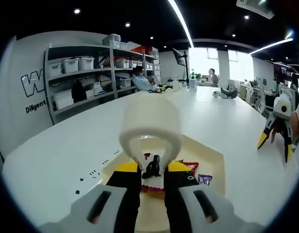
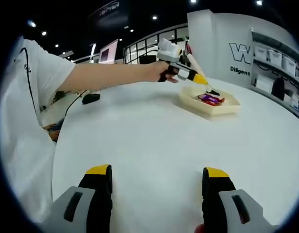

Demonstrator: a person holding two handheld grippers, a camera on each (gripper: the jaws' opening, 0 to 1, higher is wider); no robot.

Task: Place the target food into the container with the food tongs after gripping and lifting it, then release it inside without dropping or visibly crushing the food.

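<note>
My left gripper [image 1: 152, 171] is shut on white loop-shaped food tongs [image 1: 151, 122]. The tong arms run down between the jaws toward a cream tray [image 1: 213, 156]. A small dark piece [image 1: 151, 168] sits at the tong tips; I cannot tell if it is gripped. Red [image 1: 191, 166] and purple [image 1: 205, 179] wrapped foods lie in the tray. In the right gripper view a hand holds the left gripper [image 2: 181, 68] over the tray [image 2: 226, 109], tong tips [image 2: 213, 91] just above the wrapped food [image 2: 210, 99]. My right gripper [image 2: 156, 180] is open over bare white table, far from the tray.
A long white table [image 1: 66, 141] carries everything. The right gripper [image 1: 280, 128] hangs at its right edge. Shelves with storage bins [image 1: 86, 73] line the left wall, and seated people [image 1: 142, 80] are at the far end. A black mouse [image 2: 91, 98] with a cable lies beyond the outstretched arm [image 2: 110, 75].
</note>
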